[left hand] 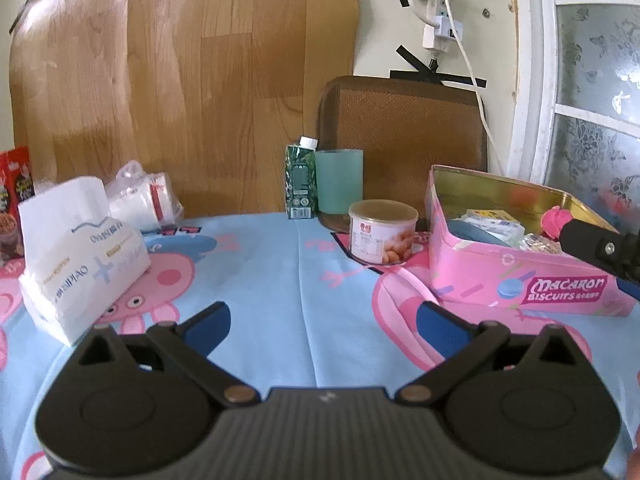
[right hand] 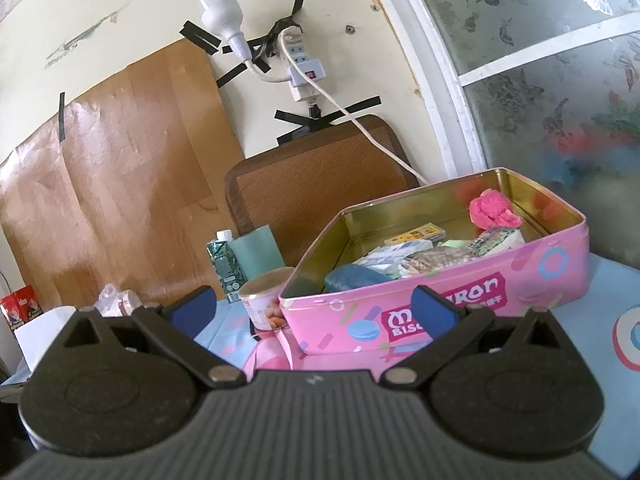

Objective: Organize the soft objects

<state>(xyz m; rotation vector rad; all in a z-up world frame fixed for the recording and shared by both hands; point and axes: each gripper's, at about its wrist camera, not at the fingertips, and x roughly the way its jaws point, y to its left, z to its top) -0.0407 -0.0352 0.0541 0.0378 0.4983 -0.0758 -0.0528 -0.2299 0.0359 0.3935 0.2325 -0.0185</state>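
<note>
both grippers are seen with jaws released, nothing grasped. the left gripper [left hand: 323, 322] is held low over the cloth [left hand: 280, 264]; the right gripper [right hand: 314, 307] is held just before the tin [right hand: 532, 276]. a pink soft lump [right hand: 494, 208] is found inside the tin at its far end, among packets. a tissue pack [left hand: 80, 256] is noted well left of the tin.

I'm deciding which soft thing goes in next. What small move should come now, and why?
Probably swing the left gripper toward the tissue pack: its jaws are open and empty, the pack lies on the tablecloth to its left, and the pink tin already holds other items.
</note>
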